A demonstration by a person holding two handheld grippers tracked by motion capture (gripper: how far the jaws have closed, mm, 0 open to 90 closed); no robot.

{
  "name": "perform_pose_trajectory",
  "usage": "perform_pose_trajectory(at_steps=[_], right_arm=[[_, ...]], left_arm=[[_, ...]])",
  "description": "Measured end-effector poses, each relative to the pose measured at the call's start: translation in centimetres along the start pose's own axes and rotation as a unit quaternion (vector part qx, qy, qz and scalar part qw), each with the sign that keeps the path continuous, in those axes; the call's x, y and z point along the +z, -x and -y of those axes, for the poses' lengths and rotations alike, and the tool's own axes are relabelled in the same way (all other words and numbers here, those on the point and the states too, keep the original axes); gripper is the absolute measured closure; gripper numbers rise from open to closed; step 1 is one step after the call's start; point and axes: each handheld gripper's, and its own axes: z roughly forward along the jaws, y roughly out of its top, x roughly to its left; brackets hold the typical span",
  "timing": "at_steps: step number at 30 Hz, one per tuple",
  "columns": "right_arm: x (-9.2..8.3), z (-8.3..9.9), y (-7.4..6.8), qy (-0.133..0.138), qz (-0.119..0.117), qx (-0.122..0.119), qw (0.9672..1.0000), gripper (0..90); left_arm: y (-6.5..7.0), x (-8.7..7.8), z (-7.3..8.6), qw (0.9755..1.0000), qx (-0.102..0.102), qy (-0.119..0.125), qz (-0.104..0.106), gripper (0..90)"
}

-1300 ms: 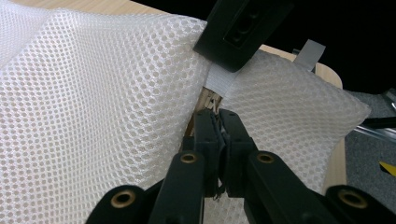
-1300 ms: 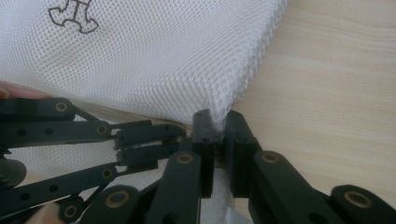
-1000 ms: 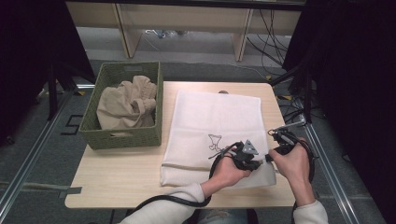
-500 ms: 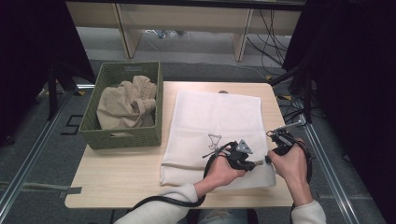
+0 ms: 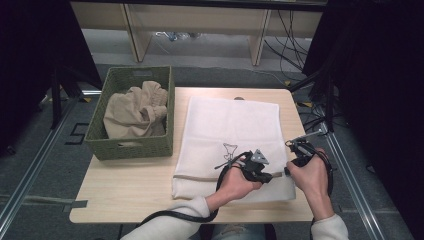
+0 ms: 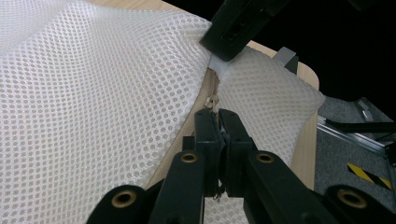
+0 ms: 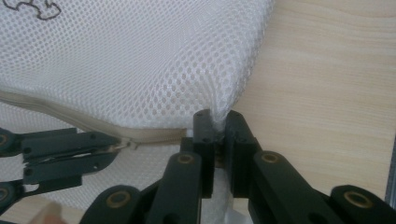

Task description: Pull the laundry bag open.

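A white mesh laundry bag (image 5: 230, 125) lies flat on the wooden table (image 5: 125, 195), with a small dark drawing printed on it. Its beige zipper (image 7: 154, 135) runs along the near edge. My left gripper (image 6: 218, 116) is shut on the zipper pull (image 6: 213, 100), close to the bag's near right corner (image 5: 287, 192). My right gripper (image 7: 217, 119) is shut on the mesh edge of the bag just past the zipper's end. In the high view the left gripper (image 5: 277, 174) and right gripper (image 5: 290, 167) almost meet tip to tip.
A green woven basket (image 5: 137, 147) stands at the table's left and holds crumpled beige cloth (image 5: 132, 112). Bare tabletop lies in front of the basket and along the right edge (image 7: 327, 93). Metal rails and cables run beside the table on the right (image 5: 345, 165).
My left hand has eased slightly to the left with the zipper pull. The right hand has stayed where it was.
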Motion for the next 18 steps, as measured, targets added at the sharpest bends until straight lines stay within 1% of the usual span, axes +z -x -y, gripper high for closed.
perform_pose_trajectory(at_steps=[1,2,3,4,5,8,9,10,12,13,14,15,16,17,18], right_arm=[[0.07,0.01,0.01,0.002,0.006,-0.001,1.0000,85.1],[0.06,0.03,-0.21,-0.003,0.009,0.015,0.9998,85.2],[0.09,0.03,-0.03,-0.011,0.008,0.009,0.9999,85.2],[0.25,-0.01,0.14,-0.005,0.005,0.006,1.0000,85.2],[0.24,-0.02,0.16,-0.006,0.006,0.006,0.9999,85.2],[0.22,-0.01,0.21,-0.004,0.004,0.001,1.0000,85.2],[0.26,-0.07,0.15,-0.004,0.007,0.005,1.0000,85.2],[0.19,0.00,0.15,-0.003,0.004,0.000,1.0000,85.2],[0.19,0.00,0.14,-0.004,0.004,0.001,1.0000,85.2],[0.19,-0.02,0.15,-0.004,0.002,0.003,1.0000,85.2],[0.23,-0.07,0.23,-0.004,-0.001,0.006,1.0000,85.2],[0.20,-0.07,0.32,-0.004,0.003,0.002,1.0000,85.2],[0.13,0.02,0.29,0.000,0.006,0.004,1.0000,85.2],[0.14,0.01,0.48,0.000,0.009,-0.002,1.0000,85.2],[0.13,-0.02,0.56,-0.002,0.004,0.001,1.0000,85.2]], left_arm=[[-0.03,-0.07,-0.01,1.0000,0.004,0.000,0.002,86.7],[0.00,-0.08,0.01,0.9999,0.002,0.003,0.011,86.7],[0.00,-0.20,0.05,1.0000,0.001,0.001,0.007,86.7],[-0.02,-0.21,0.08,0.9999,0.000,0.002,0.011,86.7],[-0.06,-0.32,0.12,1.0000,0.000,0.001,0.004,86.7],[-0.10,-0.42,0.16,1.0000,-0.002,0.002,0.009,86.7],[-0.06,-0.42,0.17,0.9999,-0.006,0.003,0.013,86.7],[-0.08,-0.45,0.15,0.9999,-0.003,0.002,0.011,86.7],[-0.04,-0.49,0.14,1.0000,-0.003,0.001,0.008,86.7],[-0.06,-0.43,0.15,0.9998,-0.004,0.003,0.018,86.7],[-0.07,-0.48,0.15,0.9999,-0.002,0.001,0.014,86.7],[-0.05,-0.63,0.16,1.0000,-0.003,-0.001,0.003,86.7],[-0.15,-0.72,0.18,1.0000,-0.003,-0.001,0.004,86.7],[-0.23,-0.83,0.22,1.0000,-0.005,-0.003,0.002,86.7],[-0.28,-0.85,0.25,0.9999,-0.009,-0.002,0.005,86.7]])
